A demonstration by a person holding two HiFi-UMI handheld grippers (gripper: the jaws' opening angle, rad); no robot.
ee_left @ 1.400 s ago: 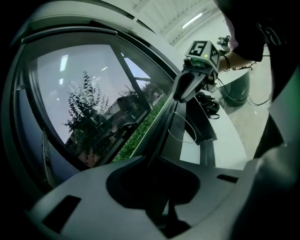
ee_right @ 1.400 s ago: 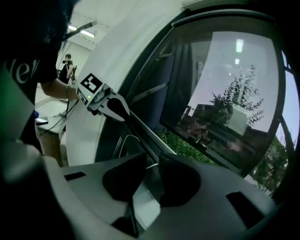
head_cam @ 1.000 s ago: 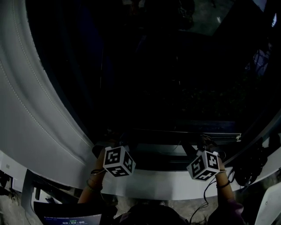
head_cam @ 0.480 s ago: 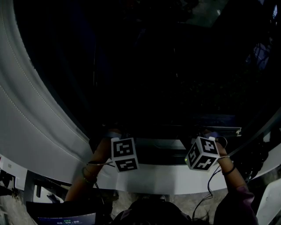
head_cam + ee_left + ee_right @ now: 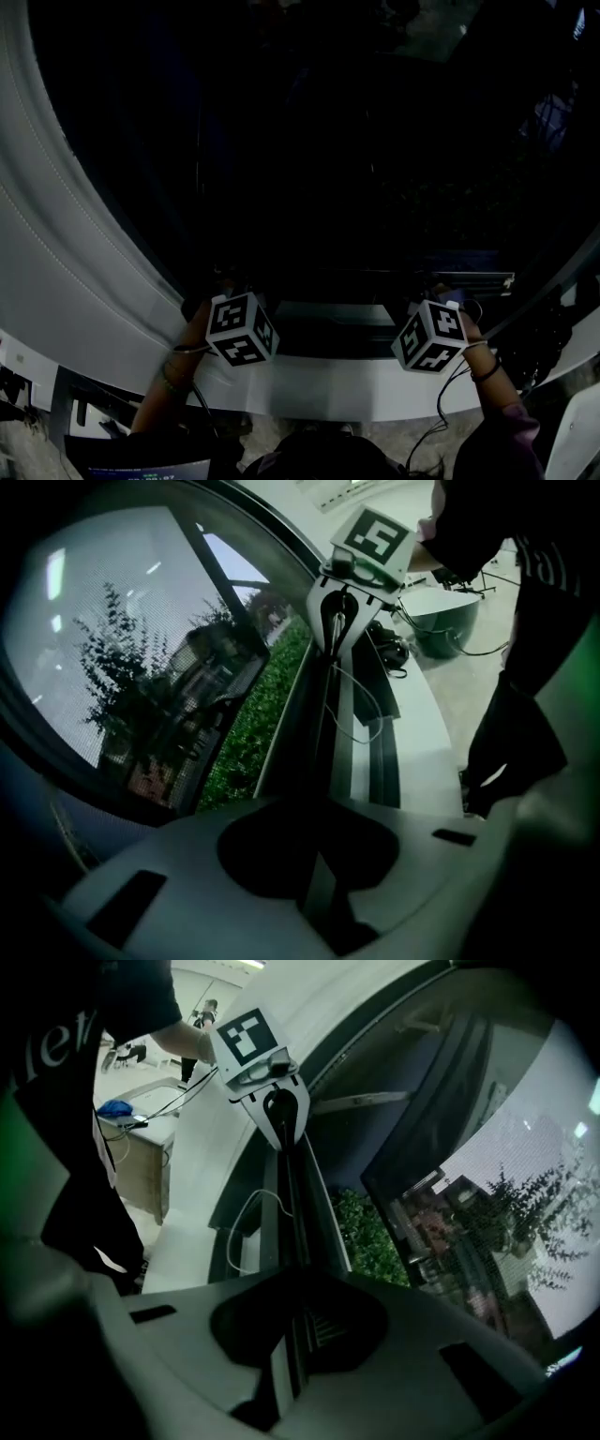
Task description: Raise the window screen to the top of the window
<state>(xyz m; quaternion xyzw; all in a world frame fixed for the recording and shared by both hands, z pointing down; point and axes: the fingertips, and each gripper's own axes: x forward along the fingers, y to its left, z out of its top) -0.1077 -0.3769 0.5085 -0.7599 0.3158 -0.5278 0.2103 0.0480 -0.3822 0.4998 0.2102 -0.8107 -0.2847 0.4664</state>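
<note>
My left tongs (image 5: 319, 888) are clamped shut on the thin dark rail (image 5: 330, 724). It runs straight out from them to my right tongs (image 5: 281, 1372), which are clamped on the same rail. Both forearms reach forward side by side, left arm (image 5: 173, 380) and right arm (image 5: 489, 389) well apart, with hands level and marker cubes (image 5: 242, 328) turned back toward me. The rail lies low, just beyond the white sill (image 5: 328, 386) under my tongs. The screen (image 5: 131, 658) spreads upward past the tongs, its mesh grey against the daylight.
</note>
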